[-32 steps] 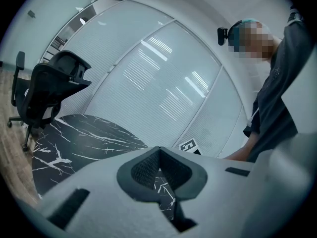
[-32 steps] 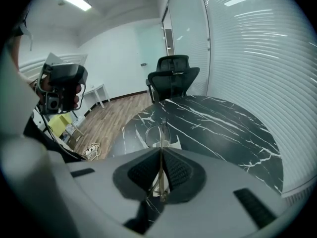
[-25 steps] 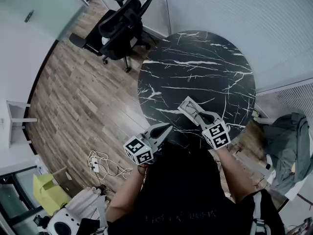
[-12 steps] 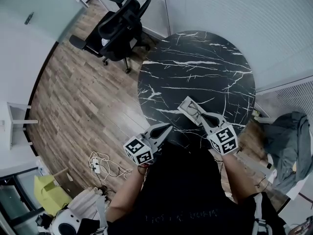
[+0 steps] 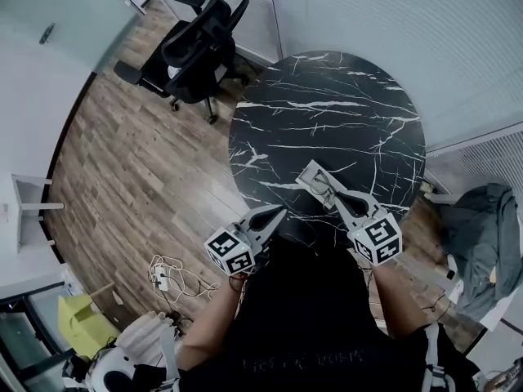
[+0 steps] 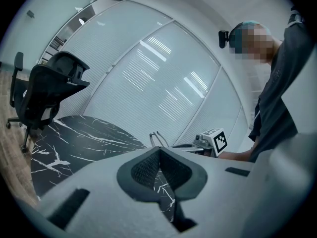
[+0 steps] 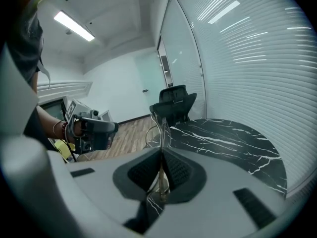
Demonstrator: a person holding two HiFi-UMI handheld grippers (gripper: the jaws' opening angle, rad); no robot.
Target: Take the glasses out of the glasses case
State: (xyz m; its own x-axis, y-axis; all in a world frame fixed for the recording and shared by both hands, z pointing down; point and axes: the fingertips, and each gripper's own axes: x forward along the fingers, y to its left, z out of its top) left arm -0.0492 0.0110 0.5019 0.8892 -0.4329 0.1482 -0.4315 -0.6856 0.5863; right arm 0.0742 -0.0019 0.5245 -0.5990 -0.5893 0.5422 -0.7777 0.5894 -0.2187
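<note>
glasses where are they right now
Head view: the glasses are at the near edge of the black marble table, to the person's right, pinched in the right tongs next to the pale glasses case.

glossy marble table [image 5: 327, 113], wood floor [image 5: 135, 166]

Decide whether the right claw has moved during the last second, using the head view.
Yes. The right claw has drawn back toward the person, away from the marble table's centre.

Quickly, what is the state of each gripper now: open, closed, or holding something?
Left gripper: closed, nothing between its jaws.
Right gripper: closed on the glasses.
</note>
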